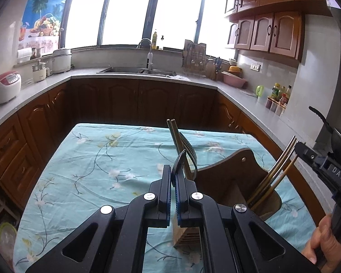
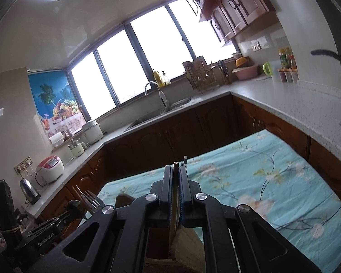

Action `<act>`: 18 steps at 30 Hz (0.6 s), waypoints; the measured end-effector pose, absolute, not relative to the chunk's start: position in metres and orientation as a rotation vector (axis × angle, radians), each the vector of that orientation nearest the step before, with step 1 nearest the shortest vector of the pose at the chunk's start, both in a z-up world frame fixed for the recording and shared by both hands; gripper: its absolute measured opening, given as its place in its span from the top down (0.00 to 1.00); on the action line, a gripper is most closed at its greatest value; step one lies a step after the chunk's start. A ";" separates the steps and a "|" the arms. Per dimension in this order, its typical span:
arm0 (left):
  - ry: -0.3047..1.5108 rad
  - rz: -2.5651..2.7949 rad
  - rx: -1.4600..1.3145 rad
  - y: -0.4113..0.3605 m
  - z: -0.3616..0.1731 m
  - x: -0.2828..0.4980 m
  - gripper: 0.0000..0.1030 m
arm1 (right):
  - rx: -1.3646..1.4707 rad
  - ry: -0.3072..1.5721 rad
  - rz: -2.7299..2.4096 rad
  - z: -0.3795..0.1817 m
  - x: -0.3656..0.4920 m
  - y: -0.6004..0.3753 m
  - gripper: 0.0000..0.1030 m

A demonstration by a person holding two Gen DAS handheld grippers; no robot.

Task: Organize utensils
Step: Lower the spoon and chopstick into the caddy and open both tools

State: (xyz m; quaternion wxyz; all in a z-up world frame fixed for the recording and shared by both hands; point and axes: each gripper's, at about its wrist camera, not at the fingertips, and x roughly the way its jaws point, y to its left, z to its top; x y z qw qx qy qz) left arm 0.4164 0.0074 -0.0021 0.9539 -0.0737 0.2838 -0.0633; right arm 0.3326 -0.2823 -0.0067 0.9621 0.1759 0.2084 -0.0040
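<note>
A wooden utensil holder (image 1: 229,177) stands on the table with the blue floral cloth (image 1: 102,159). My left gripper (image 1: 173,177) is shut on a dark spoon (image 1: 179,161) above the holder's left compartment, beside a fork (image 1: 188,146) and chopsticks (image 1: 172,132) standing there. My right gripper (image 2: 175,175) is shut on a pair of chopsticks (image 2: 175,182) that reach down into the holder (image 2: 188,243). In the left wrist view those chopsticks (image 1: 277,170) stand in the holder's right compartment, with the right gripper (image 1: 322,166) at the right edge.
Kitchen counters (image 1: 129,74) with dark wooden cabinets wrap around the table. A sink and tap (image 1: 145,54) sit under the window. Rice cookers (image 1: 5,86) stand on the left counter, bowls (image 1: 234,77) and condiment bottles (image 1: 279,95) on the right. A kettle (image 2: 29,190) stands on the counter.
</note>
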 end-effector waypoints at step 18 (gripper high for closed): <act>0.610 -0.186 -0.201 0.015 -0.012 0.421 0.97 | 0.338 0.462 -0.005 -0.012 0.335 -0.280 0.91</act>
